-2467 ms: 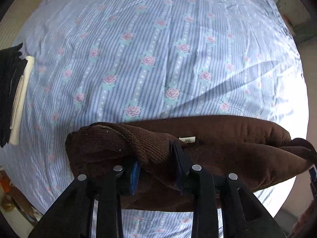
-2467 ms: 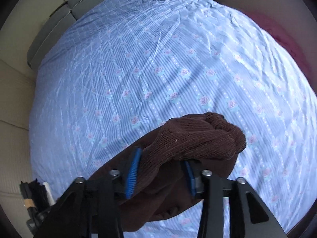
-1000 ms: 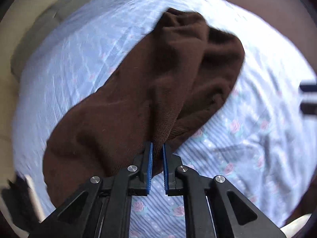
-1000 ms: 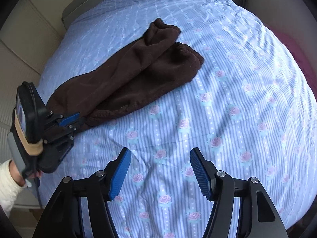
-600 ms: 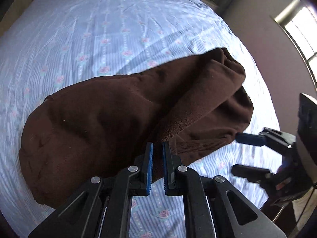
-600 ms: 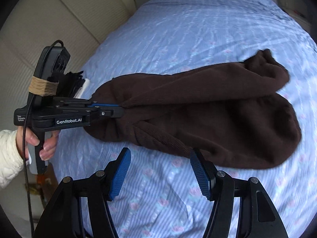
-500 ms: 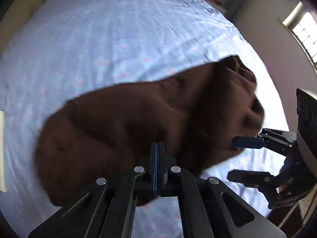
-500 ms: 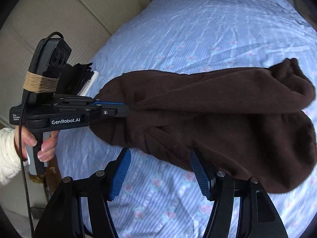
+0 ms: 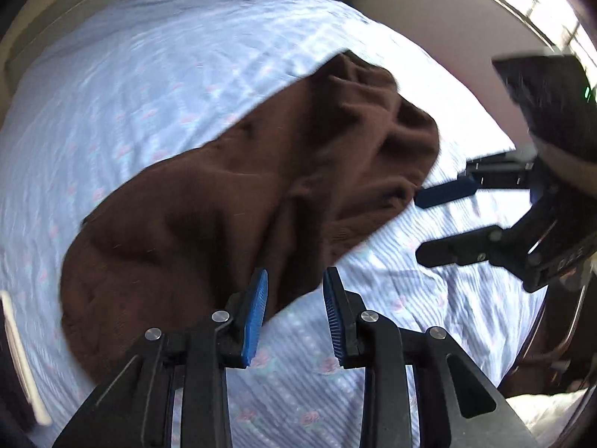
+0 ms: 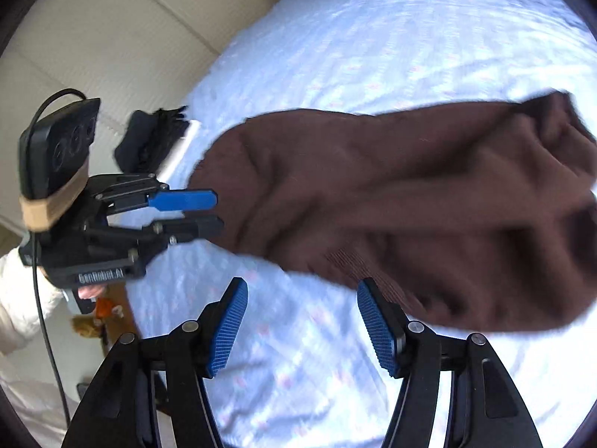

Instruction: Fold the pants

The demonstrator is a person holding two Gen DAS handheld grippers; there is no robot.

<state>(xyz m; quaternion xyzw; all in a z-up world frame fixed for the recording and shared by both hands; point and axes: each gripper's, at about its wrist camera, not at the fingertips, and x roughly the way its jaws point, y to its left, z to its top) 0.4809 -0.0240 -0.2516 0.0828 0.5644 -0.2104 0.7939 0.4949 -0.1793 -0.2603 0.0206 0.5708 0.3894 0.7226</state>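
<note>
The brown pants [image 9: 231, 201] lie folded lengthwise on the blue flowered bed sheet [image 9: 149, 74]. My left gripper [image 9: 294, 310] is open and empty, its blue pads just short of the pants' near edge. It also shows in the right wrist view [image 10: 201, 212], beside the pants' left end [image 10: 391, 201]. My right gripper [image 10: 302, 321] is open and empty, just in front of the pants' near edge. It shows in the left wrist view [image 9: 433, 224] at the pants' right end.
A black garment [image 10: 149, 142] with a white strip lies at the bed's left edge. A beige padded headboard [image 10: 112, 37] stands behind it. A window [image 9: 541, 7] and wall lie beyond the bed's right side.
My left gripper has opened and let go of the pants, which now lie on the sheet. My right gripper stays open and has come closer to the pants.
</note>
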